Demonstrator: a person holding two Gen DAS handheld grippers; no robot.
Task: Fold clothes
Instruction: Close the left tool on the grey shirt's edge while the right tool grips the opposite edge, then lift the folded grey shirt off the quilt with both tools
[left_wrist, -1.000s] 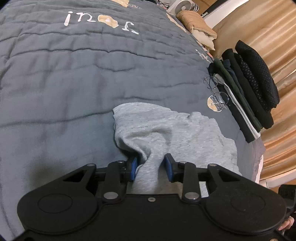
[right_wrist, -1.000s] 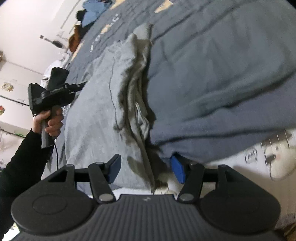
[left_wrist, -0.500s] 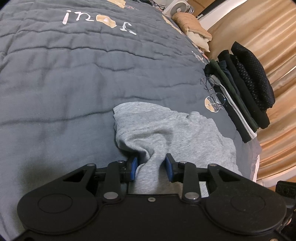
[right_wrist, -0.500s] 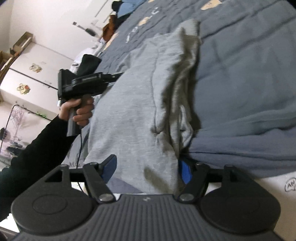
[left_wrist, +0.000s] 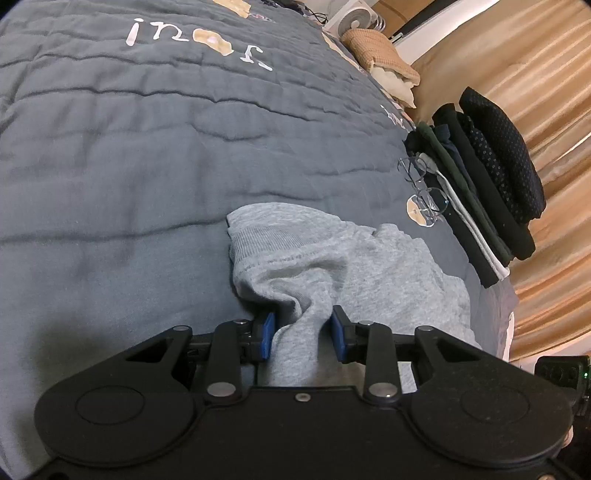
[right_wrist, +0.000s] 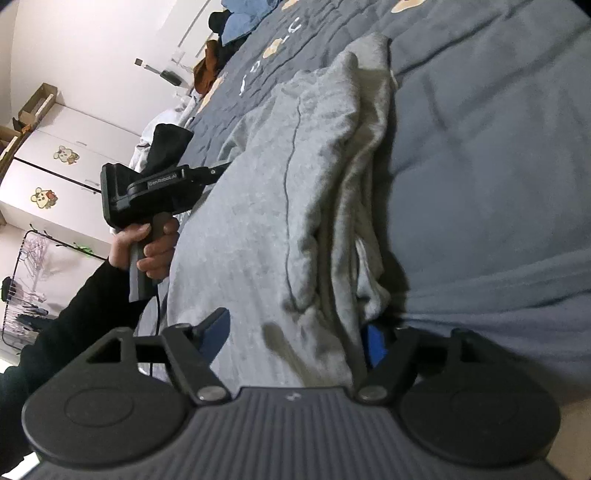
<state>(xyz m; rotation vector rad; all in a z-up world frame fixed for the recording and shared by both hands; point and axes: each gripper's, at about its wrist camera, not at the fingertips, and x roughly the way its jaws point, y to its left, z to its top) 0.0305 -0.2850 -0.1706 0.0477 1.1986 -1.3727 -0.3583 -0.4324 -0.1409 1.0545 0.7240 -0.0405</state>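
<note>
Bed (left_wrist: 155, 155) holds the grey top (left_wrist: 369, 266), running lengthwise ahead of both tools. Left tool (left_wrist: 302, 330) pinches a bunched corner; right tool (right_wrist: 295, 334) gapes around the near edge, nothing clamped.

From the left wrist we see the sweatshirt (left_wrist: 332, 273) lying on the quilt (left_wrist: 129, 166) at twelve o'clock of the left gripper (left_wrist: 301, 328), its fabric running back between the fingers. At two o'clock a stack of folded clothes (left_wrist: 491, 192) sits at the quilt's edge with glasses (left_wrist: 424, 184) just beside it, and a pillow (left_wrist: 384, 62) lies farther off at one o'clock. From the right wrist we find the sweatshirt between the fingers of the right gripper (right_wrist: 295, 332), and a hand (right_wrist: 147, 247) holding the other gripper at ten o'clock.
</note>
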